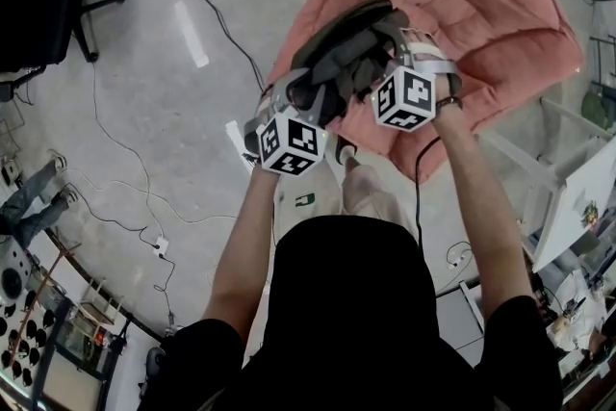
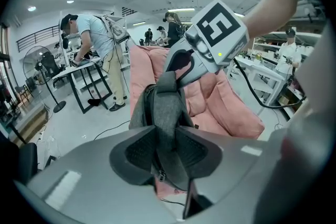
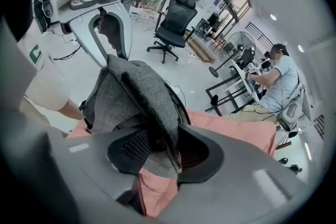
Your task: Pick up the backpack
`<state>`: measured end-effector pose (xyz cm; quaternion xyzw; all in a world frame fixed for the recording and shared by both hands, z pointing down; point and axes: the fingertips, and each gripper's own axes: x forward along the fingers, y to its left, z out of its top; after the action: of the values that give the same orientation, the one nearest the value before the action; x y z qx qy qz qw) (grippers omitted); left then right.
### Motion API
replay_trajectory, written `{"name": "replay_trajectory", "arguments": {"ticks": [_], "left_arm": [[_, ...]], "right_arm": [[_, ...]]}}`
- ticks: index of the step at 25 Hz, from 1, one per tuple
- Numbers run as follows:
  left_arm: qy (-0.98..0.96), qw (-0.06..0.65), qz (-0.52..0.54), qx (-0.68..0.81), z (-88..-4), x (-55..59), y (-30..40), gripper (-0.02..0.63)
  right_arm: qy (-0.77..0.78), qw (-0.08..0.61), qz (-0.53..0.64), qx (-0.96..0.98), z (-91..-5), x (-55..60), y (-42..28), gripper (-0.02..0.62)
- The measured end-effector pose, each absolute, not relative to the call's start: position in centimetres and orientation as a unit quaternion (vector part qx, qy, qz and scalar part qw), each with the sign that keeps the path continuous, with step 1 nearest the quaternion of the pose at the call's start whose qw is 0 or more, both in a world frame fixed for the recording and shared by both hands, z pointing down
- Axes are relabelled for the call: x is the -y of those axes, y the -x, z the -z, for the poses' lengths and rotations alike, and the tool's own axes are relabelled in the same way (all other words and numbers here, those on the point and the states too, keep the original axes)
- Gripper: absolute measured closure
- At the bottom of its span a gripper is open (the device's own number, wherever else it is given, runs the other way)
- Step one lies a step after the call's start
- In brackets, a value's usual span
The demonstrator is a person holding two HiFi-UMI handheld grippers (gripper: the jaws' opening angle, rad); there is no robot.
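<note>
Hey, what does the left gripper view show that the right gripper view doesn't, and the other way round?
Only the left gripper view: the right gripper seen from outside, and a white workbench far right.

Only the right gripper view: the left gripper seen from outside, a black office chair, and the wearer's pale shorts.

Both: the grey backpack, a strap of it clamped between that view's own jaws; the pink cushion; and a person in a cap at a black-legged table near a fan.
</note>
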<state>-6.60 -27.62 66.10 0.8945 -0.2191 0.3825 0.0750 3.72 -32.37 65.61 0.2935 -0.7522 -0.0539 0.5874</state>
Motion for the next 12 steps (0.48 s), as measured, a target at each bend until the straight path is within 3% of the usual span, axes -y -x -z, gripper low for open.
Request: {"name": "replay_trajectory", "arguments": {"ticks": [12], "left_arm": [[-0.889,0.078,-0.383,0.238,-64.3,21.5,5.7,0.515]], "right_arm": [[-0.320,0.558,0.035,0.765,-63.4,26.1,-4.7,0.456]]}}
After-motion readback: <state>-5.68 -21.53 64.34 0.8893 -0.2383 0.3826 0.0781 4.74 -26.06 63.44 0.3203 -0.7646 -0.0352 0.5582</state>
